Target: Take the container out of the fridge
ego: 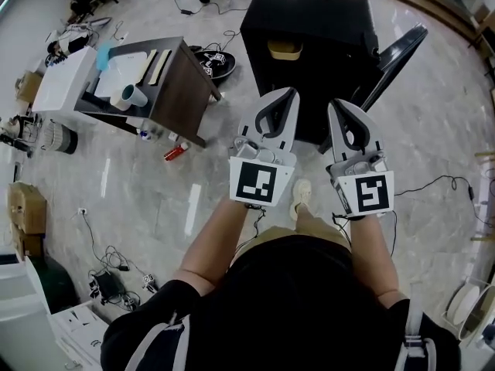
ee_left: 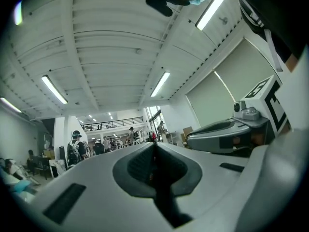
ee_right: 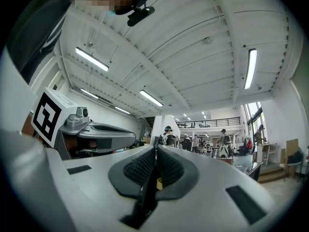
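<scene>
Both white grippers, left gripper [ego: 289, 93] and right gripper [ego: 335, 103]: jaws closed, nothing between them, held side by side. Tan round container [ego: 285, 49] sits inside the open black fridge [ego: 325, 14], ahead of both grippers.

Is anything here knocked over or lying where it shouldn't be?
Yes: a cup seems to lie on its side on the brown table, and a red can lies on the floor beside its leg.

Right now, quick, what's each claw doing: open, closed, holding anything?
Left claw: closed, holding nothing.
Right claw: closed, holding nothing.
</scene>
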### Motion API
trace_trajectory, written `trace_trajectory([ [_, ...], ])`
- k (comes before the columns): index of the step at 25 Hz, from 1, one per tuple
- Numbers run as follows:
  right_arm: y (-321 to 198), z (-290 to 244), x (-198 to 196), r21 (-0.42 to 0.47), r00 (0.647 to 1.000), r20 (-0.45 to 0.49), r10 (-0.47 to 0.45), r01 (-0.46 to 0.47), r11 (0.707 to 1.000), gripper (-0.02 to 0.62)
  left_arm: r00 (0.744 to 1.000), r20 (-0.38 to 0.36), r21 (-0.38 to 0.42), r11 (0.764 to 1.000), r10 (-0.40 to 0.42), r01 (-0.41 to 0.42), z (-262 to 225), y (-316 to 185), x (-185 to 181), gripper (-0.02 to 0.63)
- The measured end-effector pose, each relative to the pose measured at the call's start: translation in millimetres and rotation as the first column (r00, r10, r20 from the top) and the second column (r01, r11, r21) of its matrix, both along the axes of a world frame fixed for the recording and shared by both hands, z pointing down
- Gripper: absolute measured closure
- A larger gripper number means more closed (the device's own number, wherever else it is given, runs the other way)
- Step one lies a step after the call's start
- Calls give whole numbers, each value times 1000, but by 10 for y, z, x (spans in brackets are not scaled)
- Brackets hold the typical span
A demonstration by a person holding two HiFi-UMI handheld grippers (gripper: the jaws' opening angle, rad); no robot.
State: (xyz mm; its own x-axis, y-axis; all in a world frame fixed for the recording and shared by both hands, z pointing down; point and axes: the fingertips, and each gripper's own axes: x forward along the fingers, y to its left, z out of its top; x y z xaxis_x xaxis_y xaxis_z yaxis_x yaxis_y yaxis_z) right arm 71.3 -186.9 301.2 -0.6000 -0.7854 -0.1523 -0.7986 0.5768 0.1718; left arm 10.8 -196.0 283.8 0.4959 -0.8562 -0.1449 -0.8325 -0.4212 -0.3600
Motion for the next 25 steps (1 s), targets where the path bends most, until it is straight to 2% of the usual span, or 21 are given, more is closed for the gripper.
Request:
trace_trajectory([
  [3,-345,-24,-13,-9,999,36,-17,17,1000,554,1000,4,-17,1000,-12,12,59,-332,18,583],
  [10,-1040,49,-26,-26,997,36,-71,72,997,554,999,26,-53,998,-27,28,231,-1063,126,583],
  [14,-1380,186,9,-46,994,-17,-105,104,993,554,997,53,-71,996,-48,52,314,-1383,161,583],
  [18,-1634,118,22,-42,991,57,-120,123,992,554,996,61,-85,994,-67,72,366,-1590,184,583],
  [21,-1738,252,68,-65,991,4,-137,137,988,554,994,69,-93,992,-80,86,389,-1672,181,583],
  [25,-1808,293,85,-73,990,8,-143,143,987,554,993,85,-93,991,-87,95,390,-1727,167,583],
])
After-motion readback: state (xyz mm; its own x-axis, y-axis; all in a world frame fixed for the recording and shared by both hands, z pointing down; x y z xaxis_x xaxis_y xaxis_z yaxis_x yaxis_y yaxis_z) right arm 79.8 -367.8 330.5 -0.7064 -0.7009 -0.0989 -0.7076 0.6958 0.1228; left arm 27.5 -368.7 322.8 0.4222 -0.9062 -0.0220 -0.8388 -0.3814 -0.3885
